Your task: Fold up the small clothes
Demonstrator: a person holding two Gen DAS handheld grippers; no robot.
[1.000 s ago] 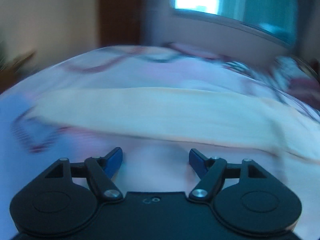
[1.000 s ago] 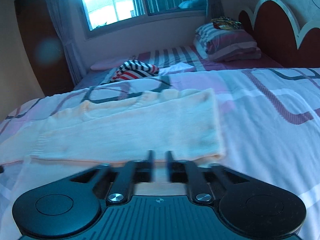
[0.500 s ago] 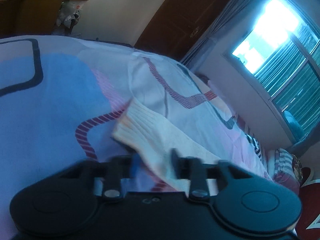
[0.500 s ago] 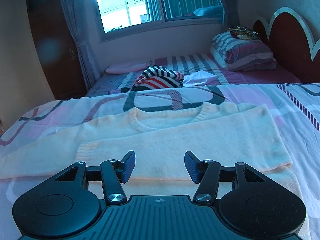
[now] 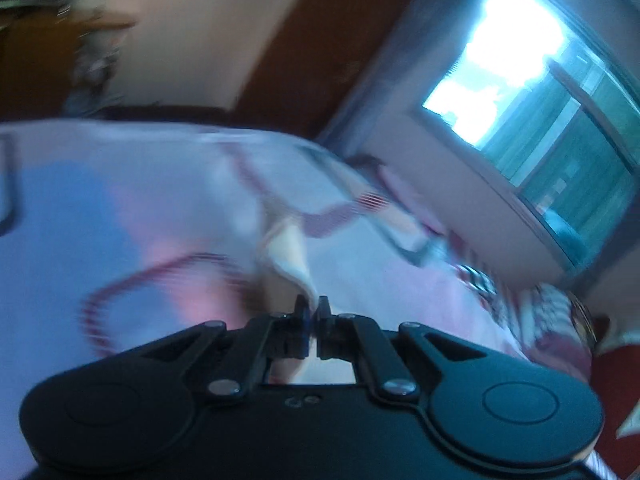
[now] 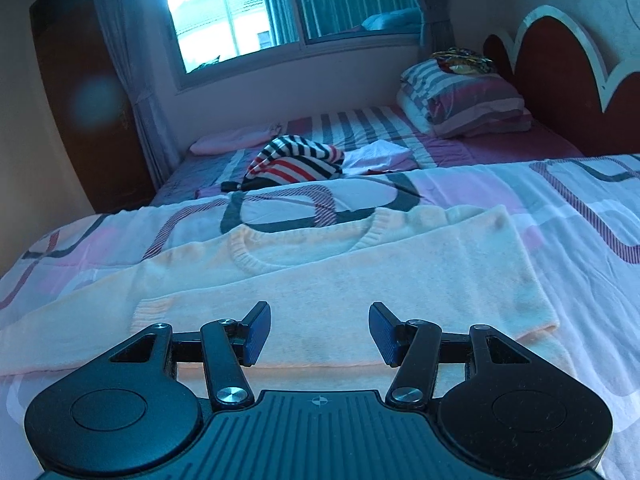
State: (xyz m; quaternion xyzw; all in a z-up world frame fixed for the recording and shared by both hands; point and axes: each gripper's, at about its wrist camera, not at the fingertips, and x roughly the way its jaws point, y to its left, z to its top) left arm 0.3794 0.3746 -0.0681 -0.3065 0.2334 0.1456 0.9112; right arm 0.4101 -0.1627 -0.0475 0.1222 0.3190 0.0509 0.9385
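**Now the left sleeve is pinched, ready to be folded across**

Here the left claw (image 5: 313, 309) has its jaws pressed together on a thin edge of the cream sweater (image 5: 291, 249), which looks like the cuff end of a sleeve; the cloth rises straight ahead of the tips and trails away over the patterned bedspread (image 5: 120, 208). That view is blurred and tilted, with the window (image 5: 532, 92) slanting off to the claw's upper right, so the hand seems rolled and angled downward. By my reading, the step in hand is folding this sleeve over the body. The next move calls for carrying the cuff across without dragging the rest.

The right claw (image 6: 319, 333) hangs half open and holds nothing, nose tipped down. The sweater (image 6: 360, 276) lies flat just ahead of and beneath its tips, one sleeve already laid across the chest. Beyond lie a striped garment (image 6: 296, 162) and a pillow (image 6: 464, 100).
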